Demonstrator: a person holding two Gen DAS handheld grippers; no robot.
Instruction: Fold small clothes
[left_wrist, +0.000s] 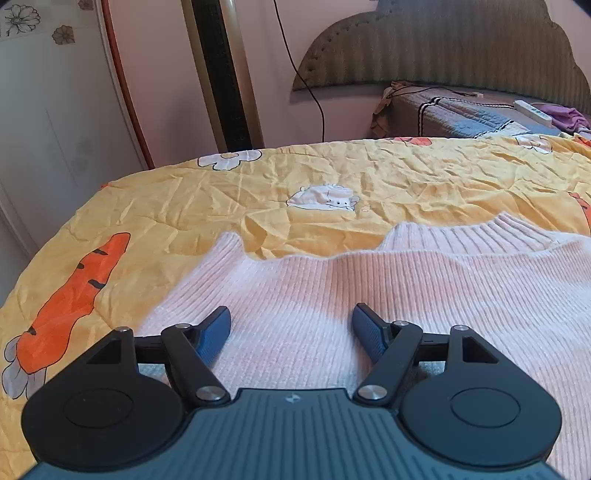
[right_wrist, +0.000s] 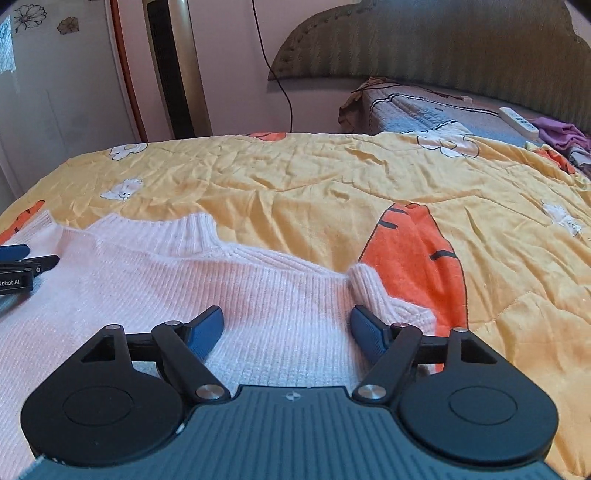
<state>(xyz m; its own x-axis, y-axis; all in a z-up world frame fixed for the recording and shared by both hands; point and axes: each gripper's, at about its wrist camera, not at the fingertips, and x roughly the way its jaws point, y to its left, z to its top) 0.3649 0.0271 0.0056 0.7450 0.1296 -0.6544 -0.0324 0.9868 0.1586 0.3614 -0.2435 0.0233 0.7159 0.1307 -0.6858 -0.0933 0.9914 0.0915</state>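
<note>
A pale pink ribbed knit sweater (left_wrist: 369, 280) lies flat on the yellow quilt, its collar (left_wrist: 480, 232) toward the far side. My left gripper (left_wrist: 291, 321) hovers over the sweater's left part, open, with nothing between its blue pads. In the right wrist view the same sweater (right_wrist: 184, 280) spreads to the left, with its collar (right_wrist: 173, 232) at the far edge and a folded cuff (right_wrist: 373, 288) at the right edge. My right gripper (right_wrist: 287, 321) stands open above the sweater near that cuff, holding nothing. The left gripper's fingers (right_wrist: 14, 253) show at the left edge.
The yellow quilt (left_wrist: 369, 177) with carrot and rabbit prints covers the bed. Beyond it lie a grey striped blanket (left_wrist: 454, 114), a white power strip (left_wrist: 533, 110) and purple cloth (left_wrist: 565, 116) below a padded headboard. A tall fan (left_wrist: 221, 74) and a white wardrobe (left_wrist: 55, 110) stand at the left.
</note>
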